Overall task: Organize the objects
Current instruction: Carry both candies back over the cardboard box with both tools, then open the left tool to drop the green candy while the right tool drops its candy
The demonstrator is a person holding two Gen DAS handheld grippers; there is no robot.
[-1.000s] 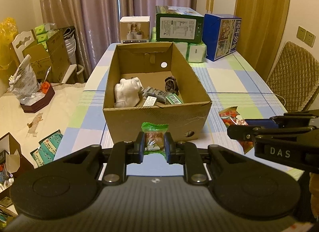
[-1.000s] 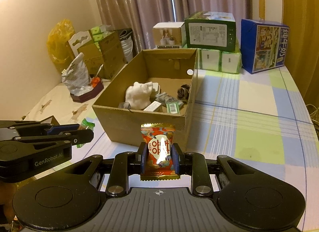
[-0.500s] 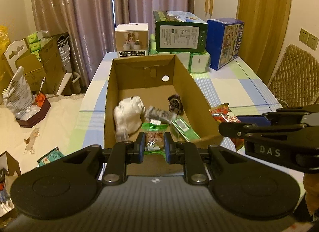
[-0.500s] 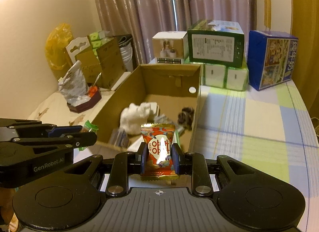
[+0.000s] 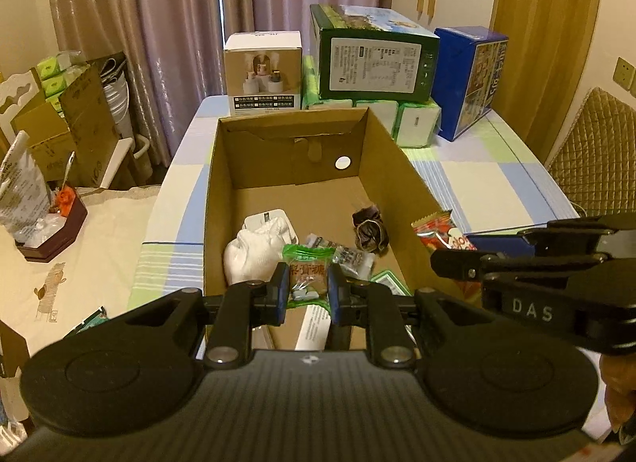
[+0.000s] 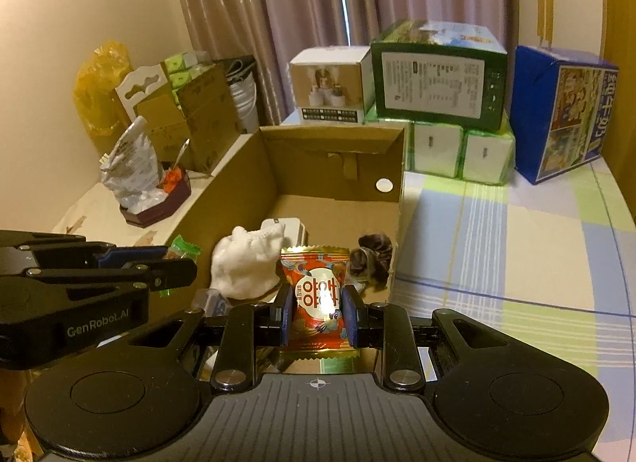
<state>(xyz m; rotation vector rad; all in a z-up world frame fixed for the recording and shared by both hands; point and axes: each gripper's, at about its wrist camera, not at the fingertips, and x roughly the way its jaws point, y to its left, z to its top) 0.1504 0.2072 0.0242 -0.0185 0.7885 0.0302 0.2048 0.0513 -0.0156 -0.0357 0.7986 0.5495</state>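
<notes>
We hold a green candy (image 5: 306, 275) pinched in our left gripper (image 5: 306, 289), above the open cardboard box (image 5: 222, 199) on the checked table (image 5: 497, 167). Our right gripper (image 6: 318, 313) clamps a red candy (image 6: 318, 295) over the same box. Inside lie a white cloth (image 5: 254, 255), a dark hair tie (image 5: 369, 229) and small packets (image 5: 349, 257).
</notes>
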